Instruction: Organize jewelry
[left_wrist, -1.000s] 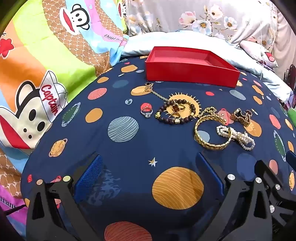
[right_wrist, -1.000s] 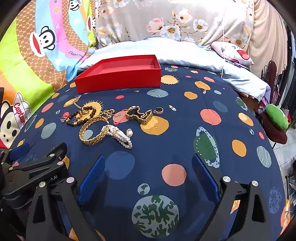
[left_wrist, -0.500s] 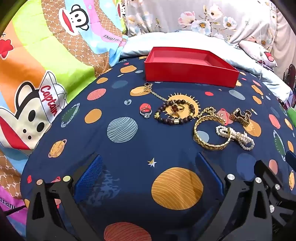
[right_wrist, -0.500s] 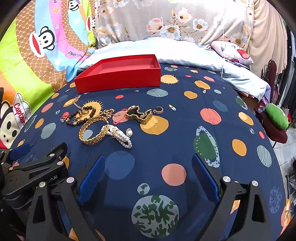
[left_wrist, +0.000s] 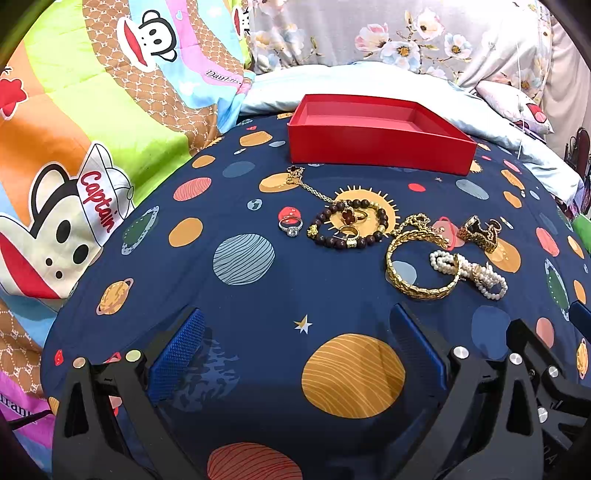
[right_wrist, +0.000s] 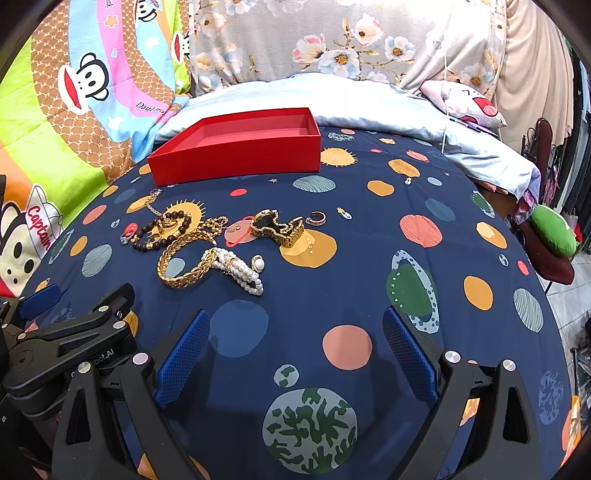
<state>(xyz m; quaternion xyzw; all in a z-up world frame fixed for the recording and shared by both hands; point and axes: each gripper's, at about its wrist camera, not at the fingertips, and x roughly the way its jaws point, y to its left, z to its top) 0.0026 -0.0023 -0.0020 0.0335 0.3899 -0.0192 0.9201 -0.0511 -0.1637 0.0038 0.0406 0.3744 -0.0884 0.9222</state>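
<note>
An empty red box stands at the far side of the navy planet bedspread. In front of it lie a silver ring, a dark bead bracelet, a thin gold chain, a gold bangle, a pearl bracelet, a gold watch and a small ring. My left gripper is open and empty, well short of the jewelry. My right gripper is open and empty, to the right of the left one.
A cartoon monkey quilt lies at the left. A pale blue pillow and floral fabric sit behind the box. The bed edge drops off at the right, with a green cushion below.
The views have shifted only very slightly. Both grippers stay open and the jewelry has not moved.
</note>
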